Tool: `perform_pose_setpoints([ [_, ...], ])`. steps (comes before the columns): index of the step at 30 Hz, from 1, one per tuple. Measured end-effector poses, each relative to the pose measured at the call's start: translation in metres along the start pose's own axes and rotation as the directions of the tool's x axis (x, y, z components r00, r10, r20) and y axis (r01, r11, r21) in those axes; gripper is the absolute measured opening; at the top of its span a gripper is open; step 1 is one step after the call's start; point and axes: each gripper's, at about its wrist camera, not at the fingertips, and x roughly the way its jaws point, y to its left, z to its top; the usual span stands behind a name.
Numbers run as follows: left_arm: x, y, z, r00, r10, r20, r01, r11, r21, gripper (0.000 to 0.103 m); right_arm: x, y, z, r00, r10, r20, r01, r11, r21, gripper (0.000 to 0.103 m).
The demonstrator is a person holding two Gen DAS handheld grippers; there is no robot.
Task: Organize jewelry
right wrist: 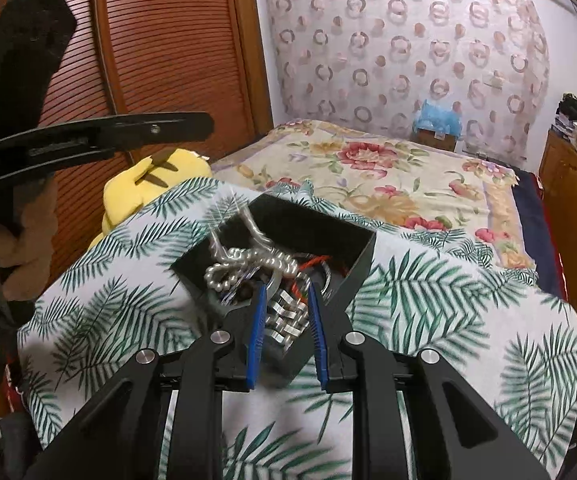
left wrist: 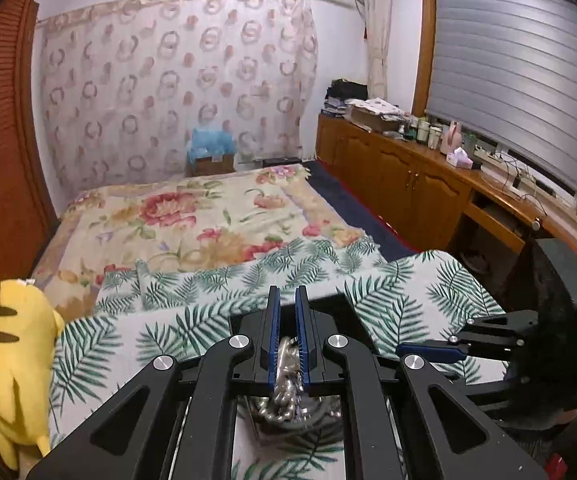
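A black open box [right wrist: 352,256] sits on the leaf-print cloth [right wrist: 448,312] and holds a tangle of jewelry: a silver bead chain [right wrist: 244,264], a silver link bracelet [right wrist: 284,320] and a red cord [right wrist: 320,260]. My right gripper [right wrist: 286,292] is at the box's near corner, its blue pads either side of the link bracelet, apparently gripping it. In the left wrist view my left gripper [left wrist: 287,300] is nearly closed, with a silver chain [left wrist: 288,372] between its fingers over the box. The right gripper [left wrist: 428,350] shows at the right.
A yellow plush toy [left wrist: 12,360] lies at the cloth's left edge, also seen in the right wrist view [right wrist: 156,184]. A floral bedspread [left wrist: 192,216] lies beyond. Wooden cabinets [left wrist: 400,176] with clutter run along the right wall. A slatted wooden door [right wrist: 160,48] stands left.
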Motion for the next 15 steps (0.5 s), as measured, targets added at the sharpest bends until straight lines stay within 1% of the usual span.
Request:
perform_pose_setpoints([
  [4, -0.009, 0.0, -0.013, 1.0, 0.005, -0.004, -0.005, 1.0, -0.002, 0.008, -0.009, 0.014, -0.015, 1.0, 0.001, -0.001, -0.001, 1.0, -0.009, 0.023],
  [6, -0.015, -0.002, -0.025, 1.0, 0.009, -0.009, -0.009, 1.0, -0.006, 0.009, -0.013, 0.02, -0.022, 1.0, 0.012, -0.004, -0.012, 1.0, -0.006, 0.023],
  [9, -0.023, -0.002, -0.042, 1.0, 0.015, -0.017, -0.015, 1.0, -0.011, 0.017, -0.015, 0.03, -0.035, 1.0, 0.023, -0.019, -0.024, 1.0, -0.01, 0.023],
  [15, -0.033, 0.001, -0.073, 0.998, 0.029, -0.052, -0.029, 0.999, -0.015, 0.017, -0.008, 0.05, -0.062, 0.996, 0.038, -0.077, -0.039, 0.999, -0.02, 0.023],
])
